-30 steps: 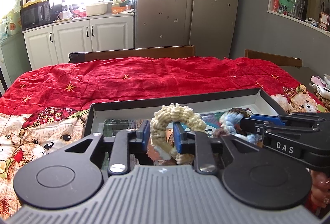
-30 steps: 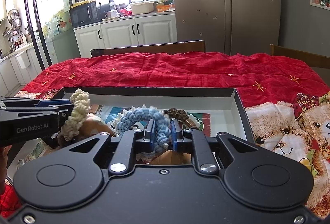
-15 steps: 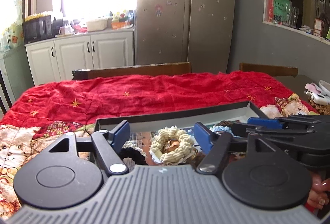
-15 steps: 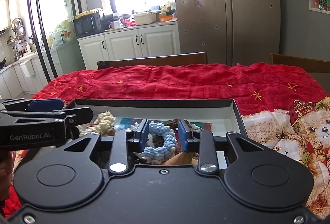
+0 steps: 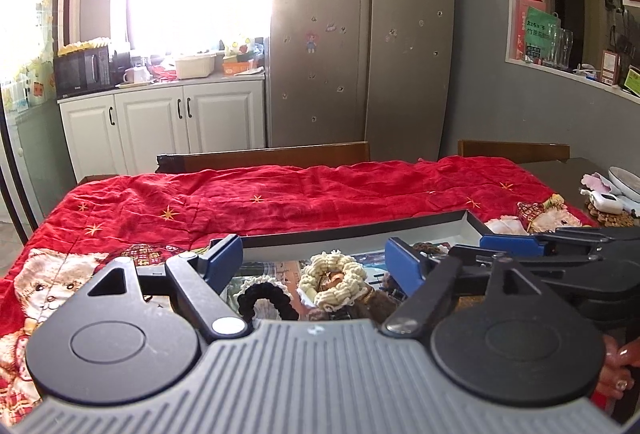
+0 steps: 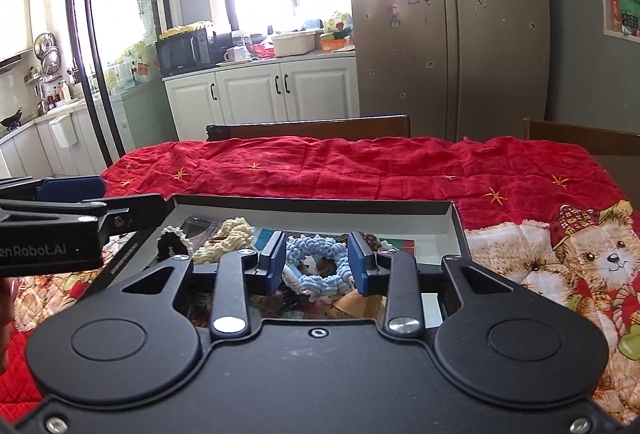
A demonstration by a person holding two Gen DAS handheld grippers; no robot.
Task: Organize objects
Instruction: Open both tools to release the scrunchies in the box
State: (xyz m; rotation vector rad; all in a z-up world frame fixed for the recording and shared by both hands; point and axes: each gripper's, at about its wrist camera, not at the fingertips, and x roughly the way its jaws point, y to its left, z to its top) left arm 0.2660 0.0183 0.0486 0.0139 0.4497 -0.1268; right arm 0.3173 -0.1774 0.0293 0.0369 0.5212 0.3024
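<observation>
Your left tongs (image 5: 316, 258) had just released the cream knitted ring (image 5: 332, 280); right tongs (image 6: 317, 258), also released, framed the blue ring (image 6: 318, 268) at twelve o'clock.

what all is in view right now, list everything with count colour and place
box: 1, black outside and white inside, on the near part of the blanket
cream scrunchie: 1, cream, in the box, lying free
blue scrunchie: 1, light blue, in the box, lying free
black scrunchie: 1, black with pale trim, in the box beside the cream one
blanket: 1, red with gold stars and bear prints, over the table
fridge: 1, silver, back wall
microwave: 1, black, on the white counter
left gripper: 1, black with blue pads, open above the cream scrunchie
right gripper: 1, black with blue pads, open above the blue scrunchie
</observation>
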